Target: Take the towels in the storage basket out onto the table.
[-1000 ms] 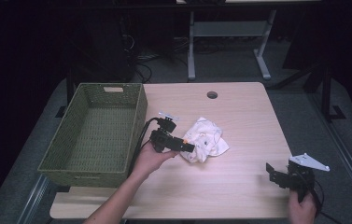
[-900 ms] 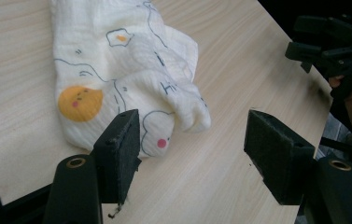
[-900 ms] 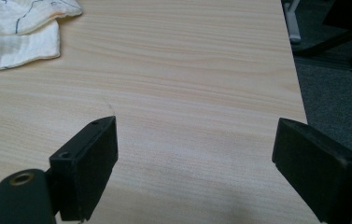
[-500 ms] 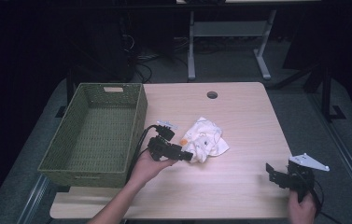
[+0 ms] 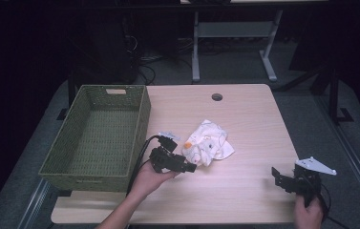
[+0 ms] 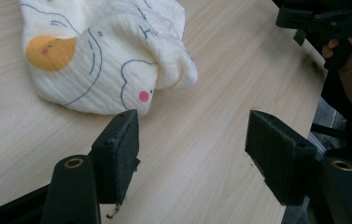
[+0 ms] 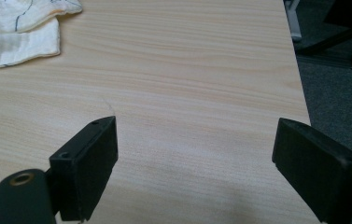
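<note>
The crumpled cloth (image 5: 208, 144) is seen near the table's (image 5: 244, 114) middle; the left gripper (image 5: 189, 168), jaws wide and empty, is brought to its 7 o'clock edge for grasping, probably toward the basket (image 5: 96, 171) at 9 o'clock; the right gripper (image 5: 277, 175) is held wide at 4 o'clock.

High view is dim, room beyond the table (image 5: 254, 114) nearly black; light falls from above on the tabletop; gripper views are brighter, cloth (image 6: 103, 51) sharp, near jaws soft; faint shadow under them; no glare.
</note>
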`<action>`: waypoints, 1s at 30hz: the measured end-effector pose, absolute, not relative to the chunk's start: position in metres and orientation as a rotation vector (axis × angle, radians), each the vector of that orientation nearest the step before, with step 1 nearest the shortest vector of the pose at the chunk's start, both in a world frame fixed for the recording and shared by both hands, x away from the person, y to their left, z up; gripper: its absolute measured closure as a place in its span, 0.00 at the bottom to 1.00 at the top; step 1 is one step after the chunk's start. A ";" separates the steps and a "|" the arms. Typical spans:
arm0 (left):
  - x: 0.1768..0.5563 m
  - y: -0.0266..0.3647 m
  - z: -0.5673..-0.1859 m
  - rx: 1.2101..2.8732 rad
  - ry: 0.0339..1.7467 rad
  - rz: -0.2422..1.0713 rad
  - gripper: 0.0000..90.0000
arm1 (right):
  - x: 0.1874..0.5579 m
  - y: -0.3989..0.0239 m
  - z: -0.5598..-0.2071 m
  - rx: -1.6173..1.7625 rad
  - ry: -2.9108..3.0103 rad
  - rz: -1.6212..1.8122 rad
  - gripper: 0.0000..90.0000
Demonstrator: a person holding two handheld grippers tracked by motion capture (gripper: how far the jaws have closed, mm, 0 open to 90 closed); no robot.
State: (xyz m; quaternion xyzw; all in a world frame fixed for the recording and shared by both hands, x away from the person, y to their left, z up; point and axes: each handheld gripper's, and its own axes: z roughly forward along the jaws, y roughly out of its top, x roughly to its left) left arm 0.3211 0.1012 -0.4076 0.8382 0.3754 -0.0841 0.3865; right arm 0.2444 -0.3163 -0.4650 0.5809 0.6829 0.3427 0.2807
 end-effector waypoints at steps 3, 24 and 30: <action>0.319 0.102 -0.410 2.113 0.951 -0.248 0.38 | 0.245 -0.316 -0.465 1.555 1.831 0.916 0.15; 0.294 0.110 -0.423 2.111 0.931 -0.236 0.32 | 0.245 -0.315 -0.466 1.551 1.839 0.916 0.15; 0.286 0.115 -0.428 2.123 0.921 -0.226 0.32 | 0.244 -0.314 -0.466 1.551 1.839 0.914 0.15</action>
